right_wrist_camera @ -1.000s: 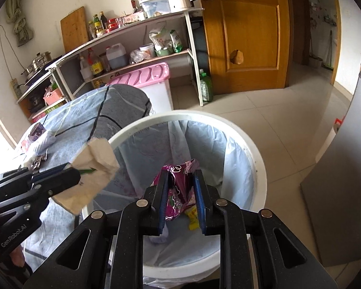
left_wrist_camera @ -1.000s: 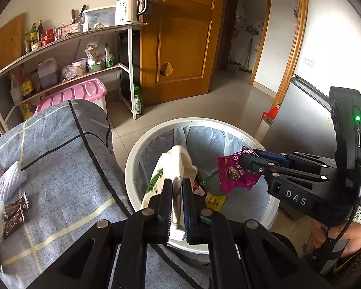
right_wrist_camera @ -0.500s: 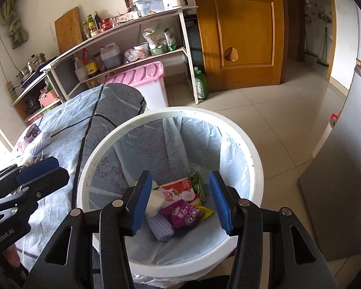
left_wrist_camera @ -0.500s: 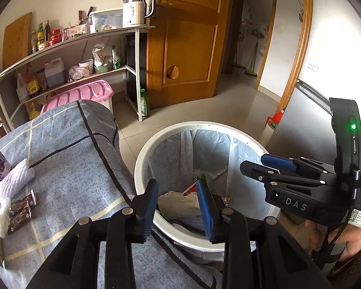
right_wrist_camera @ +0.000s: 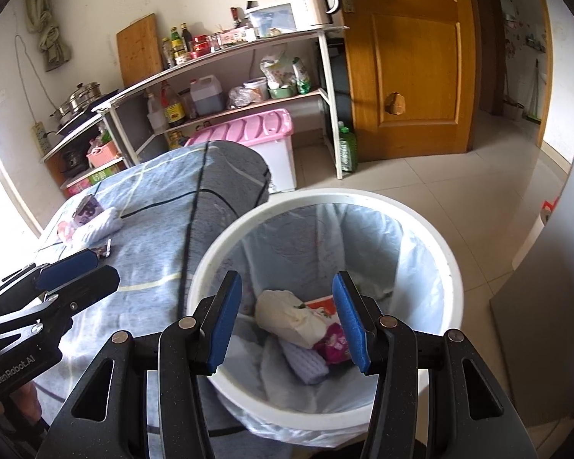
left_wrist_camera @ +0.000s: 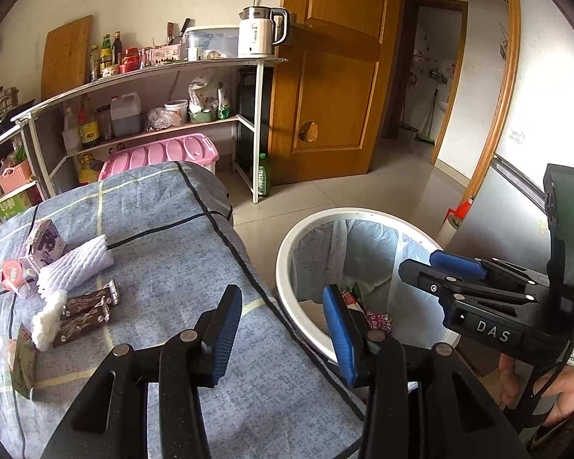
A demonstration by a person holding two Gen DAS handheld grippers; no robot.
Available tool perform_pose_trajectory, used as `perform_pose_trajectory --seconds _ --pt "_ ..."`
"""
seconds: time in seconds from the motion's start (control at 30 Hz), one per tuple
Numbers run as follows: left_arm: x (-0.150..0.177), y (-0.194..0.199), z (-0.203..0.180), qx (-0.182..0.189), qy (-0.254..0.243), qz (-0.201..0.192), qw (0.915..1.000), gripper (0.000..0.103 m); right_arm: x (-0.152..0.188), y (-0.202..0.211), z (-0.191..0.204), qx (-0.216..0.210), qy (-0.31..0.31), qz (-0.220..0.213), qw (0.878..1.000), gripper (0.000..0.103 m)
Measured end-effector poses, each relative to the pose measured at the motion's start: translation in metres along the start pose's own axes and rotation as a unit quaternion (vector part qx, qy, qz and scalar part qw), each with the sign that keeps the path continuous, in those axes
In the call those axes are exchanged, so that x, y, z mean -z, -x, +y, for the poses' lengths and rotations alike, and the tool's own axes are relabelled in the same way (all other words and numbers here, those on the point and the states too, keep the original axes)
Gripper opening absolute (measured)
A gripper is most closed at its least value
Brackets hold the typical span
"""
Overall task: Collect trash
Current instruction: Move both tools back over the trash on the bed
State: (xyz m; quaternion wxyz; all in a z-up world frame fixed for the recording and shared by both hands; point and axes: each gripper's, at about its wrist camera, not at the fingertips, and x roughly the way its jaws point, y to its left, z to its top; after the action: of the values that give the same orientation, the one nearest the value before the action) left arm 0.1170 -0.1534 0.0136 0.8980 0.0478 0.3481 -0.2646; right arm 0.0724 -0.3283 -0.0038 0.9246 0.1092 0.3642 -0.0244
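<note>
Left wrist: right tool [left_wrist_camera: 436, 271] reads "DAS"; left tool [right_wrist_camera: 76, 267] "GenRobot.AI".

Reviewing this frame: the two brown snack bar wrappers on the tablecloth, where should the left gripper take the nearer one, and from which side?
Grip the nearer brown wrapper across its narrow middle, coming down from above. It lies flat on the tablecloth, long and thin, beside the second wrapper and touching white foam, so jaws set across its width should clear both. The left gripper is empty, jaws opening.
</note>
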Motion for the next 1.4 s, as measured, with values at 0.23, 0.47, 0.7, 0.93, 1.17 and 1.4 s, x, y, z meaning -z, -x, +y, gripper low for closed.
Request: perform_pose_trajectory --seconds 0.23,0.47,0.7,0.93,1.17,1.4 --pt "0.009 0.024 0.035 -0.035 0.023 -0.013 0.9990 0.044 -0.004 -0.001 0.038 -0.027 0.024 -0.003 0.999 0.051" --pt "0.020 0.052 0.091 -0.094 0.063 -0.026 0.9932 0.044 -0.008 -0.014 0.081 -0.060 0.049 -0.001 0.997 0.053" --pt "0.033 0.075 0.145 -0.140 0.101 -0.032 0.9844 0.044 -0.011 -0.027 0.122 -0.087 0.075 0.003 0.993 0.054" --pt "0.051 0.091 0.192 -0.178 0.136 -0.029 0.9743 0.044 -0.011 -0.048 0.160 -0.109 0.107 0.024 0.988 0.054" --pt "0.066 0.095 0.230 -0.193 0.159 -0.018 0.9682 0.044 -0.008 -0.073 0.201 -0.142 0.168 0.051 0.974 0.054" --pt "0.075 0.088 0.250 -0.183 0.171 -0.003 0.9682 0.044 -0.007 -0.103 0.232 -0.165 0.214 0.067 0.960 0.054"
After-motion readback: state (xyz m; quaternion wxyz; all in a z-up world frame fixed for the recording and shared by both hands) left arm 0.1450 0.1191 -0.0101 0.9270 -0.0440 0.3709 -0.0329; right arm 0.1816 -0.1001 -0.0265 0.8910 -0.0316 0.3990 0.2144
